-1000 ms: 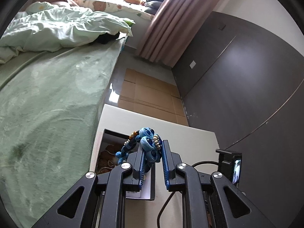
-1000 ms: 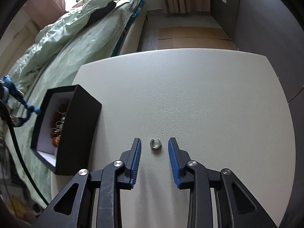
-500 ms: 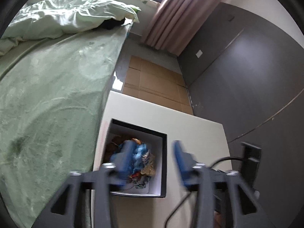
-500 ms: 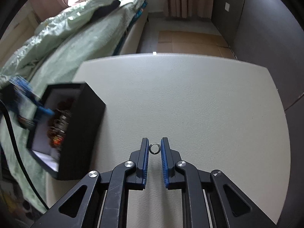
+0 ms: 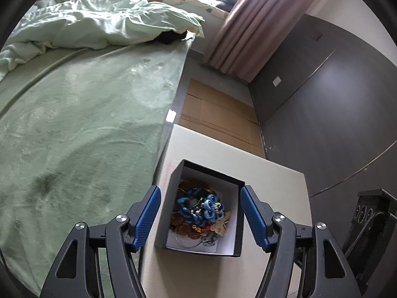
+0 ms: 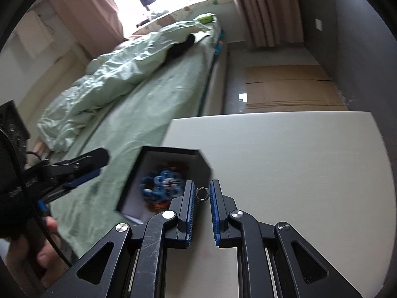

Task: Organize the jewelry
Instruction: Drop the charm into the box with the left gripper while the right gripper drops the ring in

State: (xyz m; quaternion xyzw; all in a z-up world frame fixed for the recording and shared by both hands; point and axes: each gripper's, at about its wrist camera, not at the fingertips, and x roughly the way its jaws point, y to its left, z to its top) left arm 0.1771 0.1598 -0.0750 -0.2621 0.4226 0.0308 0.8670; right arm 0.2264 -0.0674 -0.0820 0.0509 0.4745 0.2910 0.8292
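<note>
A black jewelry box (image 5: 230, 180) with a white inside stands open on the white table (image 5: 273, 181). A blue beaded piece (image 5: 201, 208) lies in it on top of gold and brown jewelry. My left gripper (image 5: 200, 200) is open and empty, its fingers astride the box above it. My right gripper (image 6: 202, 193) is shut on a small silver ring (image 6: 202, 193) and holds it above the table beside the box (image 6: 139, 173), whose right corner is just left of the fingertips. The left gripper (image 6: 74, 171) shows at the left of the right wrist view.
A bed with a green blanket (image 5: 74, 129) runs along the table's left edge. Flattened cardboard (image 5: 218, 114) lies on the floor beyond the table. A dark wall (image 5: 335, 111) is to the right. A black power strip with a cable (image 5: 372, 211) is at the right.
My left gripper opened and dropped the blue beaded piece into the box. My right gripper shut on the ring, lifted it off the table and moved it left to the box.
</note>
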